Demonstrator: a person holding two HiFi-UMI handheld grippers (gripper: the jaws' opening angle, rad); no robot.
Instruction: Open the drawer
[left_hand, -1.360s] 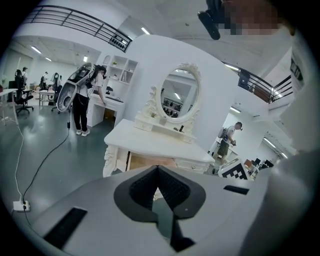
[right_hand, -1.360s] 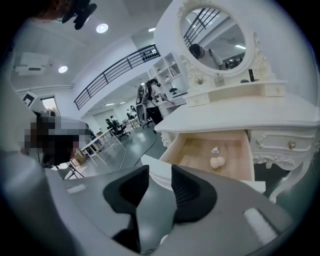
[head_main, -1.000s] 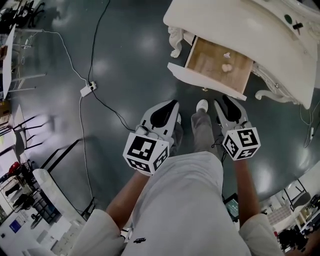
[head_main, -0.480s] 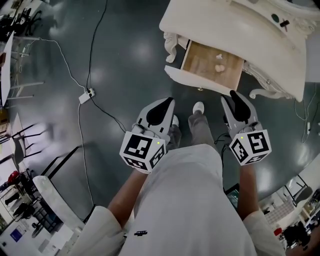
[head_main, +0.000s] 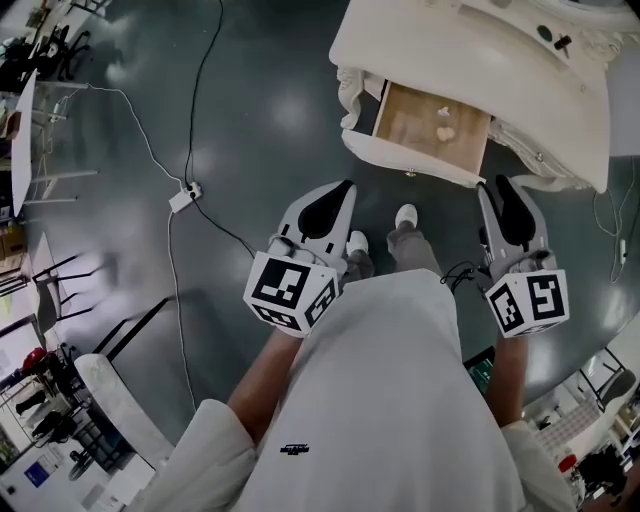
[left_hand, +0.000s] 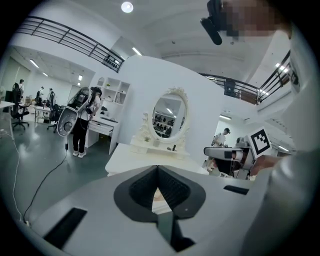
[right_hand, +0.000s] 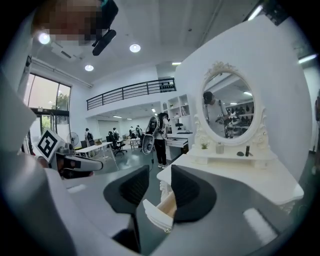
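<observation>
The white dressing table (head_main: 480, 60) has its drawer (head_main: 405, 158) pulled out, showing a wooden inside (head_main: 415, 118) with two small pale objects. My left gripper (head_main: 335, 200) hangs shut and holds nothing, in front of the drawer front and apart from it. In the left gripper view its pads (left_hand: 150, 185) meet at the tips. My right gripper (head_main: 505, 195) is open, near the drawer's right front corner and not touching it. In the right gripper view, my right gripper (right_hand: 160, 172) holds nothing and the drawer (right_hand: 162, 207) shows far off through the gap.
A power strip (head_main: 183, 198) with cables lies on the dark floor at the left. The person's shoes (head_main: 405, 215) stand just before the drawer. An oval mirror (right_hand: 229, 107) tops the table. Desks, chairs and people (left_hand: 82, 120) fill the background.
Both grippers have come up. In the head view the right one has shifted rightward, toward the drawer's right corner. The drawer stays pulled out as before.
</observation>
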